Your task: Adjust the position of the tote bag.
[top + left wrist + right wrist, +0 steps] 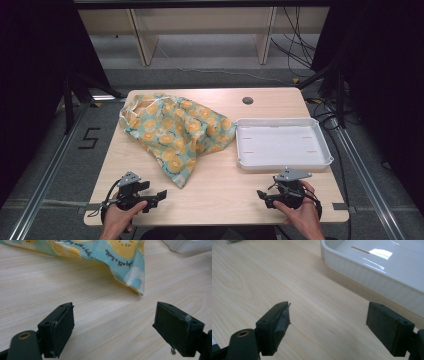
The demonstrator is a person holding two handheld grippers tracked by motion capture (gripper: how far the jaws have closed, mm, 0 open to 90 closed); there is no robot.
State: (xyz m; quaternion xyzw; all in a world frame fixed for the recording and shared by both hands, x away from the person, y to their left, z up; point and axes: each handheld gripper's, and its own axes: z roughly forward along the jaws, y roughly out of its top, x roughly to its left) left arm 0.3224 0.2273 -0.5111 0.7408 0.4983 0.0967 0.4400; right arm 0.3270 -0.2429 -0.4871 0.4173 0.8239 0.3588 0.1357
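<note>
Patterned fabric bag point(175, 132) slumped on bench point(220, 195), left of white tray point(283, 143). Left hand-held gripper point(161, 194) and right hand-held gripper point(261, 194) both wide, empty, near front edge. Risk: pinching one loose layer, bag slipping or dragging.

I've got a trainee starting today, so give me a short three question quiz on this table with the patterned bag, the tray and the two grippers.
1. True or false: the left gripper is shut on the orange-patterned bag.
2. What lies inside the white tray? A) the bag B) nothing C) a gripper
3. Which gripper is nearer the tray?

Key
1. False: its jaws stand open over bare table, with the bag's corner just ahead of them.
2. B: the tray is empty.
3. The right gripper, open, just short of the tray's near wall.
</note>
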